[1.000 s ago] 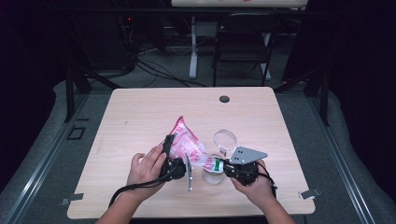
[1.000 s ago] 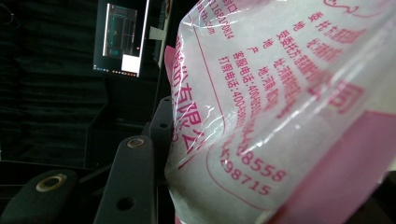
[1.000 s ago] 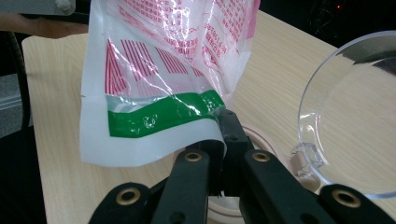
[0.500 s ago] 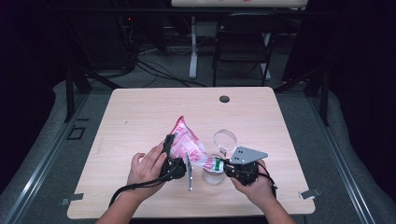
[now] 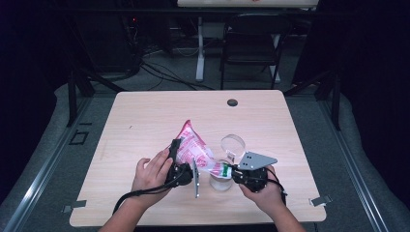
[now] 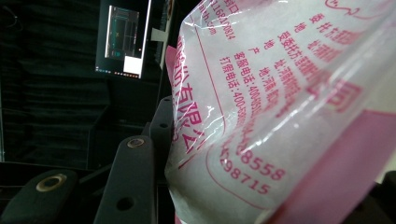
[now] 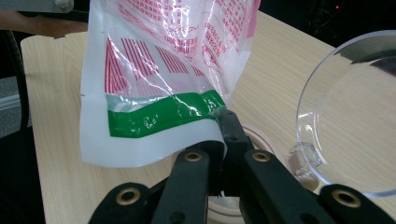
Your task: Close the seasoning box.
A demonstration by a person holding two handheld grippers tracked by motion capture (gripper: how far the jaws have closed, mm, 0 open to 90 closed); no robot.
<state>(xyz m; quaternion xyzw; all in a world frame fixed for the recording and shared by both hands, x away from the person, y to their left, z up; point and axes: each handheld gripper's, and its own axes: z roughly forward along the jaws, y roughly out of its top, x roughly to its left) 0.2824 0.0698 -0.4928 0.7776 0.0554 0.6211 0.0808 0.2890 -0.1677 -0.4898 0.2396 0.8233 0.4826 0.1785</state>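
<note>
Nothing has shifted in the last second — your left hand-held gripper (image 5: pixel 175 151) still clamps the pink-and-white printed plastic pouch (image 5: pixel 192 149) at centre frame, and your right hand-held gripper (image 7: pixel 223 122) stays pinched shut on its green-striped edge (image 7: pixel 163 113). With the mouth poised over the clear round container (image 5: pixel 221 180) on the pale wooden tabletop (image 5: pixel 145 111), you look set to pour — the clear lid (image 5: pixel 233 145) lies just beside it.

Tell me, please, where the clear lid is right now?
High view: the clear lid stands right of centre, beside the pink bag, just beyond the right gripper.

Black grommet (image 5: pixel 232 102) in table (image 5: pixel 145 116); chair (image 5: pixel 251 48), perhaps folding.
</note>
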